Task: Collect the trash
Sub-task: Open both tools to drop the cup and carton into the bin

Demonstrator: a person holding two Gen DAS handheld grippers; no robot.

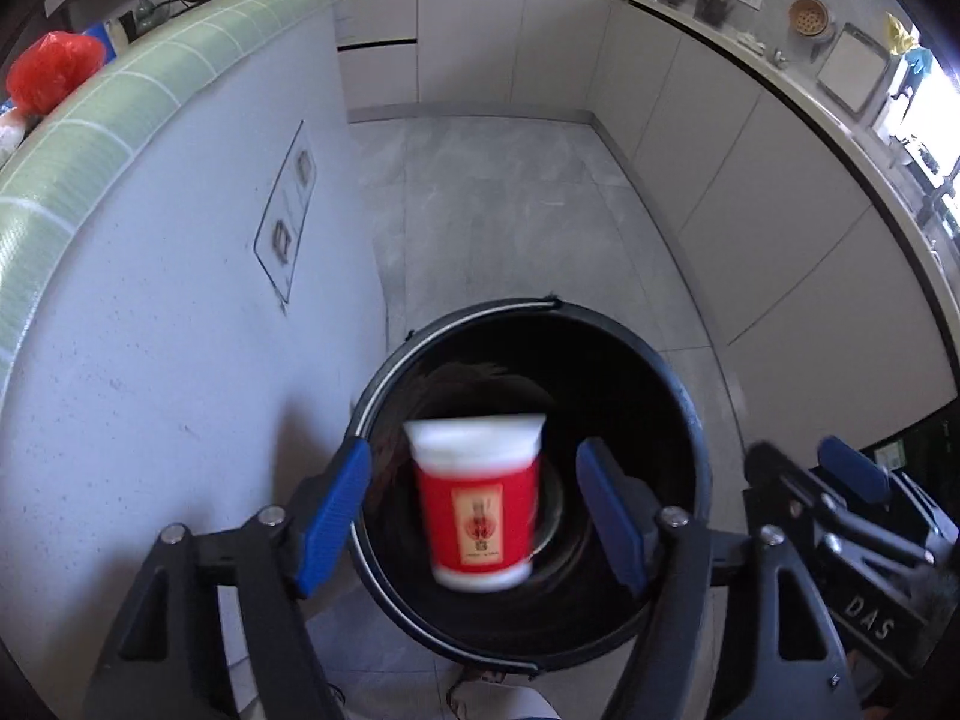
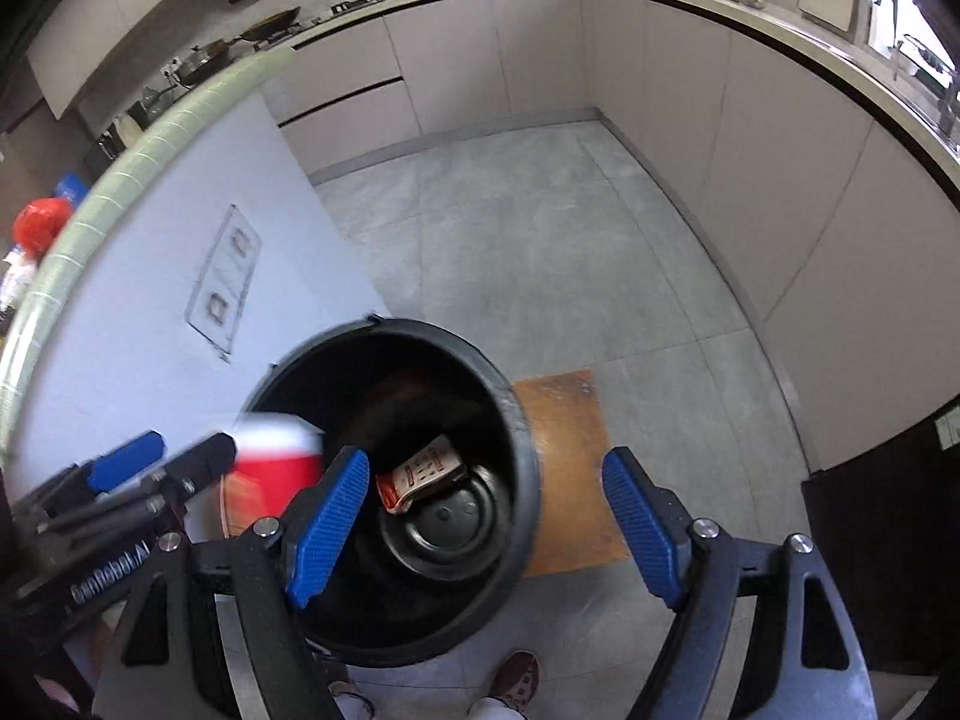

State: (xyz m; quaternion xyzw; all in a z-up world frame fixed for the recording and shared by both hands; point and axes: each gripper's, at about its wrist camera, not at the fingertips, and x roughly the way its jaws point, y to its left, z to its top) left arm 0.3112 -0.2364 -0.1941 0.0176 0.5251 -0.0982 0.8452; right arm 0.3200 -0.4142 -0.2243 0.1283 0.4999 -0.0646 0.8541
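A red and white paper cup (image 1: 477, 501) is blurred between my left gripper's (image 1: 474, 516) blue fingers, touching neither, over the mouth of a black trash bucket (image 1: 690, 420). The left gripper is open. In the right wrist view the cup (image 2: 273, 468) shows at the bucket's (image 2: 516, 420) left rim, beside the left gripper's fingers (image 2: 126, 459). A crumpled red and tan packet (image 2: 423, 474) lies at the bucket's bottom. My right gripper (image 2: 486, 522) is open and empty above the bucket's right side.
The bucket stands on a grey tiled floor (image 1: 498, 204) beside a white counter wall (image 1: 180, 300) with a green tiled top. An orange mat (image 2: 564, 468) lies right of the bucket. White cabinets (image 1: 750, 192) line the back and right. A shoe (image 2: 516, 678) shows below.
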